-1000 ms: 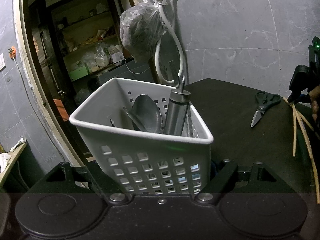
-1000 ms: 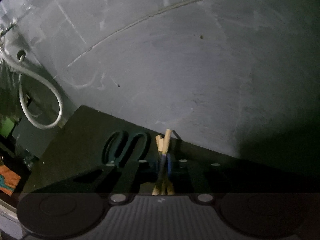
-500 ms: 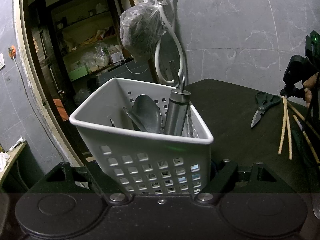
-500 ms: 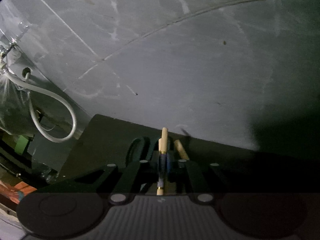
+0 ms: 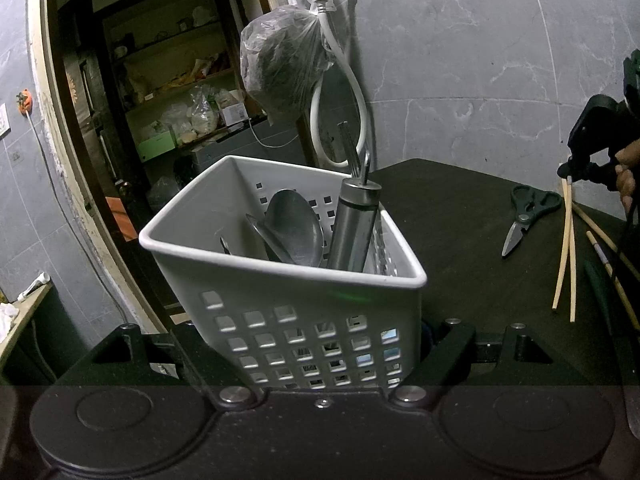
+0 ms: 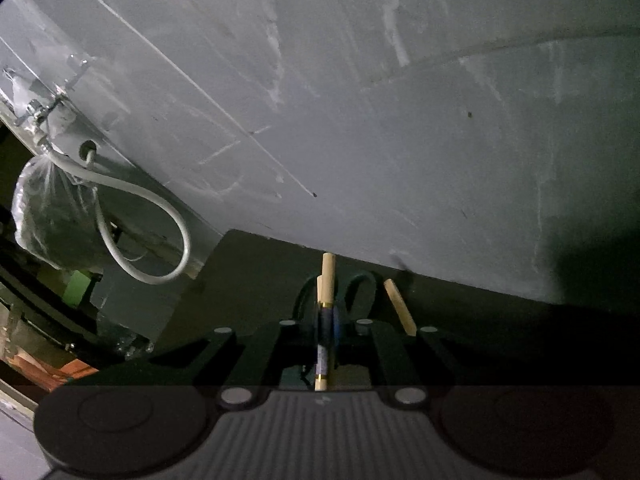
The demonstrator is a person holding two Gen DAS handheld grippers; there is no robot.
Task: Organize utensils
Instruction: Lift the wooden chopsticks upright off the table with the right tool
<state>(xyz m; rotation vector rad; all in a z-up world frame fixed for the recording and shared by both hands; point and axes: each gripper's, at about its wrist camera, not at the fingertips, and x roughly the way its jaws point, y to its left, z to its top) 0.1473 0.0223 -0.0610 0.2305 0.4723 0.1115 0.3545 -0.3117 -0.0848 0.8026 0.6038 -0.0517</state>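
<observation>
The right tool (image 6: 326, 330) is closed on a pair of chopsticks (image 6: 327, 284), their pale butt ends poking up past its fingers; seen from the left wrist camera, the pair hangs down from the tool, tips over the dark table (image 5: 452, 216). More chopsticks (image 5: 608, 264) lie on the table beside them, near dark-handled scissors (image 5: 527, 216). The left tool (image 5: 320, 344) clamps the near wall of a white perforated basket (image 5: 280, 276), which stands on the table and holds metal spoons (image 5: 294, 226) and a steel cylinder (image 5: 354, 226). A white hose (image 5: 352, 92) hangs on the grey wall behind.
</observation>
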